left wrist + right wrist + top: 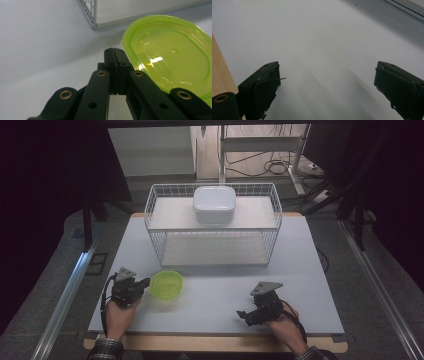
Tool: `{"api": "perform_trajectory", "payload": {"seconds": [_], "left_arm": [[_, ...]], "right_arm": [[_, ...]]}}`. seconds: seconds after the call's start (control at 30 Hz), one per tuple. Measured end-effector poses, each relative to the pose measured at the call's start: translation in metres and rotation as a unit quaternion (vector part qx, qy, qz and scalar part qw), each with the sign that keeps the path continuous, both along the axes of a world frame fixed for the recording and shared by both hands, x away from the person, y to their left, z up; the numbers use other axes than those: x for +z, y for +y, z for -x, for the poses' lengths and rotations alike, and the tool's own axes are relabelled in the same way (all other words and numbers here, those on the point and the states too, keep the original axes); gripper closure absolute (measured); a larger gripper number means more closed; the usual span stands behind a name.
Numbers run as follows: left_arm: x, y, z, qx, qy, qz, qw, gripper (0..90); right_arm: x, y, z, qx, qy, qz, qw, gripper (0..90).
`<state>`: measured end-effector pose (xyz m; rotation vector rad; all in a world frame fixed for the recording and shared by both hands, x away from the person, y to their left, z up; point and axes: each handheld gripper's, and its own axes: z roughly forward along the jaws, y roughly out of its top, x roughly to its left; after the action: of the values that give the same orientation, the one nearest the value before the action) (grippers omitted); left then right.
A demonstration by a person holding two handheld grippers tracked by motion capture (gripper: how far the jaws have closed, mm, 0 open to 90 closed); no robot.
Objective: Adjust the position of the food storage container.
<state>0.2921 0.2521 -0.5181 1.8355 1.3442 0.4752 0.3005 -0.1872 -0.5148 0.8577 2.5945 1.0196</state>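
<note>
The green bowl [166,284] sits at the lower left, just beside the left gripper [145,283], whose jaws are pressed together on nothing, maybe to nudge it, while the right gripper [243,316] rests with jaws wide apart.

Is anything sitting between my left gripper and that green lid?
Nothing visible. The left gripper, jaws shut, sits right beside the green lid on bare table; the wire basket stands farther back.
</note>
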Motion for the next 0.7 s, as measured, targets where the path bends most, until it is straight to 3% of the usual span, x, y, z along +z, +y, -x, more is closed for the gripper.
{"api": "perform_trajectory", "payload": {"seconds": [0.07, 0.23, 0.4, 0.7], "left_arm": [[-0.004, 0.005, -0.002, 0.0, 0.008, 0.014, 0.9999, 90.0], [-0.013, 0.01, -0.006, -0.024, 0.031, 0.013, 0.9991, 90.0], [-0.015, -0.002, -0.006, -0.062, 0.039, -0.004, 0.9973, 90.0], [-0.017, -0.017, -0.009, -0.088, 0.046, -0.012, 0.995, 90.0]], "right_arm": [[0.0, 0.0, 0.0, 0.0, 0.0, 0.0, 1.0, 6.6], [0.0, 0.0, 0.0, 0.001, 0.0, 0.0, 1.0, 6.6], [0.0, 0.0, 0.0, 0.001, 0.001, 0.0, 1.0, 6.6], [-0.001, 0.001, 0.0, 0.002, 0.002, 0.001, 1.0, 6.6]]}}
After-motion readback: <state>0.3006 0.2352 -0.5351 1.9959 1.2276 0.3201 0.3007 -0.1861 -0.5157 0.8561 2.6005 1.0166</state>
